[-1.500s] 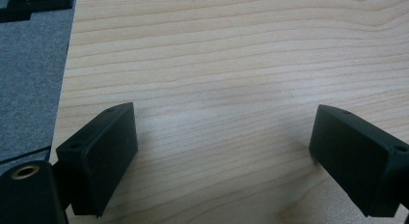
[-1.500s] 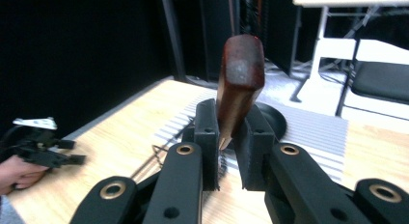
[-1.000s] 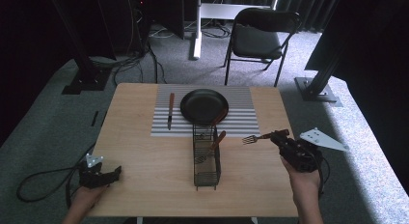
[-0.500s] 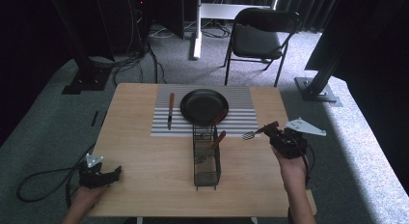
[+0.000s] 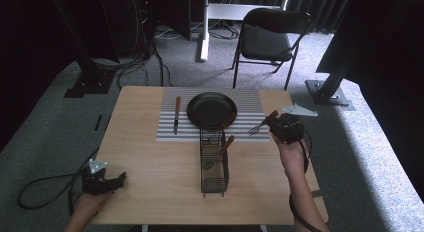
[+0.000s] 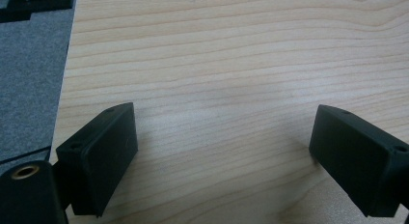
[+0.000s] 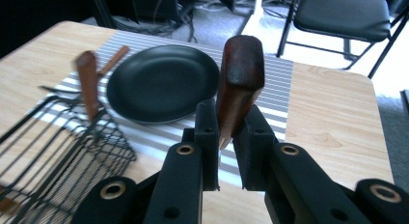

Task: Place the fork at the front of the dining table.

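The right tongs (image 5: 274, 123) pinch a fork (image 5: 261, 126) by its wooden handle (image 7: 239, 84): in the right gripper view the two black jaws press on either side of the dark brown handle, which rises past them with its rounded end on top. In the high view the metal tines point left, toward the wire caddy (image 5: 214, 162), and the fork hangs in the air over the right edge of the striped placemat (image 5: 167, 123), just right of the black plate (image 5: 212, 109).

The fork looks light and stiff, a thin metal shank set in a smooth, polished wooden grip. The wood is the thicker, flatter part and gives the pads the surest hold; the shank would be narrow and likely to twist. Held near the end of the handle as it is now, the tined end may swing if the hand turns fast.

The caddy stands in the middle of the table (image 5: 150, 182) with other wooden-handled cutlery leaning in it, and a knife (image 5: 176, 114) lies on the mat left of the plate.

The left tongs (image 5: 119, 179) rest spread at the near left corner of the table, nothing between the jaws but bare wood.
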The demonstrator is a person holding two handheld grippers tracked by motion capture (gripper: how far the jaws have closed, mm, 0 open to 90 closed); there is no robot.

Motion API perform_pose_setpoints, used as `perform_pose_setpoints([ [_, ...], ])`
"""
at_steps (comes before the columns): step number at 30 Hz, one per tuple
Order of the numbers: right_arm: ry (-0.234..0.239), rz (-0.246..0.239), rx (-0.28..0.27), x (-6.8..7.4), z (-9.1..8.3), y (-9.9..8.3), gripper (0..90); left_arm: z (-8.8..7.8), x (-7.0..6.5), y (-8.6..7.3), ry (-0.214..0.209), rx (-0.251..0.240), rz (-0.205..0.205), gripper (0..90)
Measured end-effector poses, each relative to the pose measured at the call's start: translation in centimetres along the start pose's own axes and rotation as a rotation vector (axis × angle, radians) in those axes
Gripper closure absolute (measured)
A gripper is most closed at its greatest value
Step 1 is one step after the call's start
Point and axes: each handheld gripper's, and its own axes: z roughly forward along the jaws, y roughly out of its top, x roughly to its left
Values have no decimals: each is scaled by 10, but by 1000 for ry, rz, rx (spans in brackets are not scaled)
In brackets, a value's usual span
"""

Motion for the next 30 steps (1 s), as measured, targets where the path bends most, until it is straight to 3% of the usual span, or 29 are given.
perform_pose_setpoints([
  [1,0,0,0,0,0,0,808,0,0,0,0,0,0,95],
  [4,-27,-23,54,-1,23,7,808,0,0,0,0,0,-1,95],
  [9,-30,-16,98,-3,43,11,808,0,0,0,-1,0,-1,95],
  [16,-56,-24,160,0,63,10,808,0,0,0,0,0,-1,95],
  [24,-75,-15,196,-1,77,10,808,0,0,0,-1,0,-1,95],
  [29,-79,-20,189,2,82,13,806,0,0,0,0,0,-1,95],
  [30,-79,0,178,0,86,14,794,0,0,0,0,0,-1,95],
])
